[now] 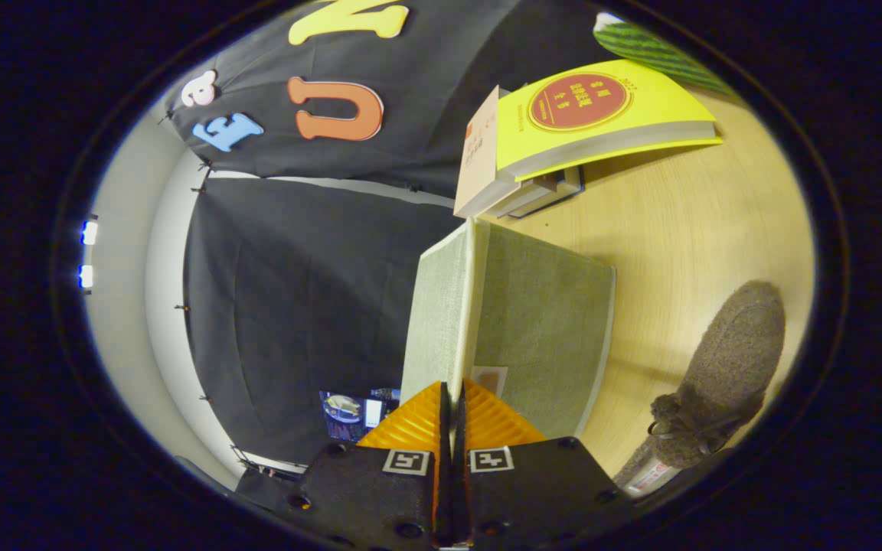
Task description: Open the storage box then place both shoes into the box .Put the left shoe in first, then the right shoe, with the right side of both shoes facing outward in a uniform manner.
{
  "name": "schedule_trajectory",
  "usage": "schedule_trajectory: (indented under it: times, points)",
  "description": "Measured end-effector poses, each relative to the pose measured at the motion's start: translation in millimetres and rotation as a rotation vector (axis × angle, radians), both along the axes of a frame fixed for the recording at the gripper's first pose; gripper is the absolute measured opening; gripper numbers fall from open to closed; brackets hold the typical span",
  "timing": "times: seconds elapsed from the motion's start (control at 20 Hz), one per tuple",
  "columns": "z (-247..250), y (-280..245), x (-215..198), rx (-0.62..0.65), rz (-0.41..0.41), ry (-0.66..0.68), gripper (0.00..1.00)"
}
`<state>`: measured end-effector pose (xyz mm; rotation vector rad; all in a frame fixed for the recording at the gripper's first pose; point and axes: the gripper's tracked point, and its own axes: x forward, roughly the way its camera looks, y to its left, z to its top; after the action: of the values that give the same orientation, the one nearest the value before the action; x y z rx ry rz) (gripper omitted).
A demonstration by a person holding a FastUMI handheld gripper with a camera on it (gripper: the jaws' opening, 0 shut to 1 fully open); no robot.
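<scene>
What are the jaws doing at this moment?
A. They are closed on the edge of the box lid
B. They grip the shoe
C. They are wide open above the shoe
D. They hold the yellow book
A: the gripper has its jaws pressed together on the edge of the lid of the box.

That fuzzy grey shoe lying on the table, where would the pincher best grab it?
Probably the shoe by its collar, near the laces. That edge is thin enough for the gripper to pinch, coming from above, whereas the rounded toe looks too bulky.
</scene>
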<state>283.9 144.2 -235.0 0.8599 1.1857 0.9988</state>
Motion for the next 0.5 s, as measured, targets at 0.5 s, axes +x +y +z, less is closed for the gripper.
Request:
schedule_trajectory:
  times: [0.5]
  points:
    - [91.1,34.4,-13.7,-0.008,-0.045,-0.078,0.06]
